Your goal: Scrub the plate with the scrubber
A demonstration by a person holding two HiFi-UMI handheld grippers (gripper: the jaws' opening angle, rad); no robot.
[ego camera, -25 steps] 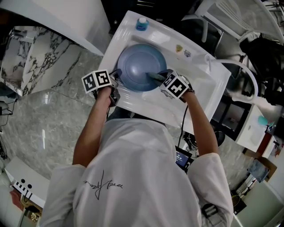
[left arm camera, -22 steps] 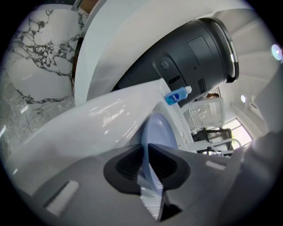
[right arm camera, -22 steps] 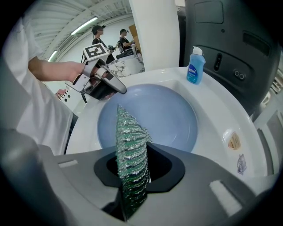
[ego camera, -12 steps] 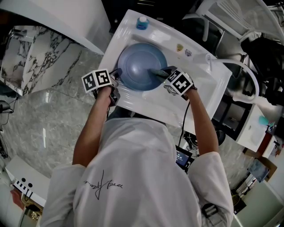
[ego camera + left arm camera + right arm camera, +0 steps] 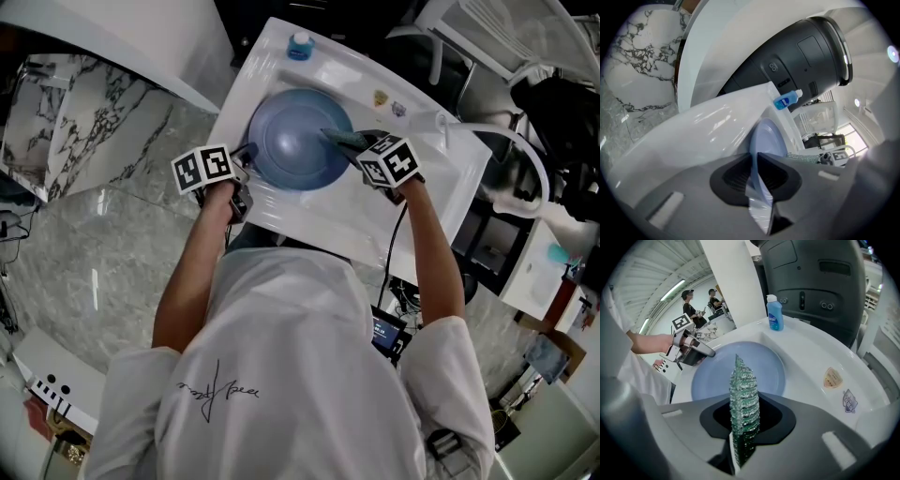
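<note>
A blue plate point(image 5: 295, 141) lies in the white sink point(image 5: 314, 217). My left gripper point(image 5: 245, 159) is shut on the plate's left rim; in the left gripper view the plate point(image 5: 765, 139) stands edge-on between the jaws of that gripper point(image 5: 757, 163). My right gripper point(image 5: 358, 142) is shut on a green mesh scrubber point(image 5: 337, 137), whose tip rests at the plate's right rim. In the right gripper view the scrubber point(image 5: 744, 401) rises upright from that gripper point(image 5: 743, 420) over the plate point(image 5: 717, 376), and the left gripper point(image 5: 696, 352) holds the far rim.
A blue soap bottle point(image 5: 300, 46) stands on the sink's far edge, also seen as the bottle point(image 5: 775, 312). Two small stickers point(image 5: 833, 378) mark the sink's right slope. Marble floor point(image 5: 103, 244) lies to the left, dark equipment behind the sink. Two people stand in the distance point(image 5: 701, 305).
My right gripper has drawn the scrubber from the plate's near middle to its far right rim. The left gripper and the plate have stayed put.
</note>
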